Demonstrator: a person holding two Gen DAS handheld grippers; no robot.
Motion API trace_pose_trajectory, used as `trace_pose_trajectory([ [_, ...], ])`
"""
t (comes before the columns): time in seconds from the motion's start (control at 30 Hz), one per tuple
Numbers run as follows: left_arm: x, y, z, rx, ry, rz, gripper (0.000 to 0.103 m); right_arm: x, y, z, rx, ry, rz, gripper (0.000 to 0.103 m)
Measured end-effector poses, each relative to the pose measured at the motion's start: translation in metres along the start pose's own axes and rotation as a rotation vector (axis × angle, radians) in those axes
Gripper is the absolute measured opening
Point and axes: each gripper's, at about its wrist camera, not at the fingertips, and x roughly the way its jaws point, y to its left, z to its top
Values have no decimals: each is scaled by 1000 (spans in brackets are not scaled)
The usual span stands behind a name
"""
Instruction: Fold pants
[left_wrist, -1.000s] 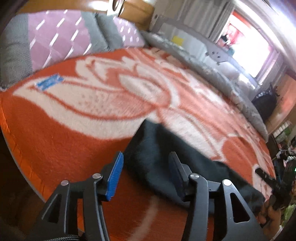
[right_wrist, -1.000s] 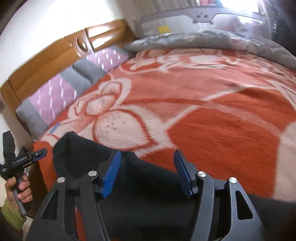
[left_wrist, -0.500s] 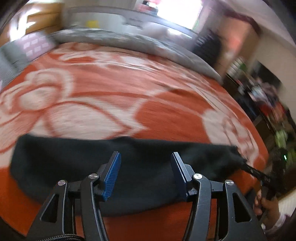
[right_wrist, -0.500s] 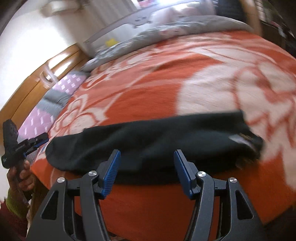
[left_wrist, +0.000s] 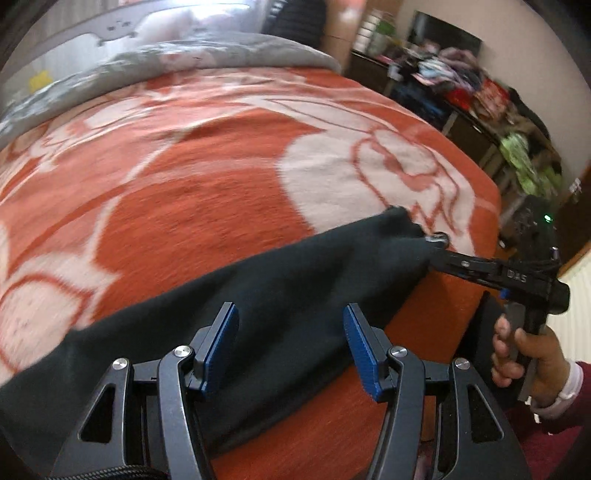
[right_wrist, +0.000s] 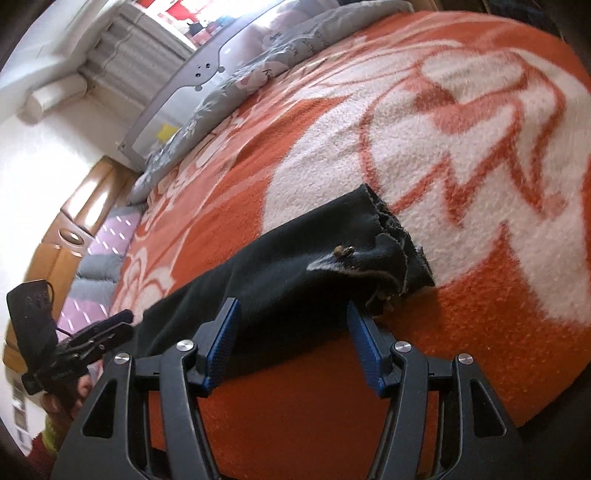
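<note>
Black pants (left_wrist: 280, 295) laid in a long band across the near edge of the bed, on an orange-and-white flowered blanket (left_wrist: 192, 206); waistband end (right_wrist: 391, 254) rumpled, lying toward the foot of the bed, with a small metal button showing on top

Left gripper (left_wrist: 291, 347) hovering above the middle of the band, blue pads (left_wrist: 221, 343) spread and still widening; dark cloth seen below and between them, no pad pressing on it

Right gripper (right_wrist: 291, 343) poised over the near edge of the band, just short of the waistband end; blue pads (right_wrist: 364, 350) spread apart, nothing pinched. In the left wrist view, same tool (left_wrist: 439, 245) seen from the side at the waistband end, tip at or just beside the cloth; contact not determinable. Right hand (left_wrist: 524, 350) wrapped round its grip, dark red sleeve (left_wrist: 554, 435) at the wrist

Left tool and hand (right_wrist: 74, 391) visible at the left edge of the right wrist view

Grey quilt (left_wrist: 184, 55) bunched along the far side of the bed; lilac and grey pillows (right_wrist: 99, 258) against a wooden headboard (right_wrist: 74, 214); cluttered shelves (left_wrist: 480, 99) beyond the foot
</note>
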Motion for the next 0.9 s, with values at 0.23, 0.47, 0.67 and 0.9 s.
trace_pose_trajectory([
  [0.23,46,-69,9,263,82,0,60,-5,-22,9,100,-35,32,61],
  [0.47,89,-79,-8,375,191,125,38,-2,-30,13,122,-36,35,59],
  [0.67,90,-79,-8,412,201,115,5,6,-30,15,99,-21,18,11],
  [0.9,74,-85,-2,363,208,18,7,-16,-24,29,6,-45,-3,9],
])
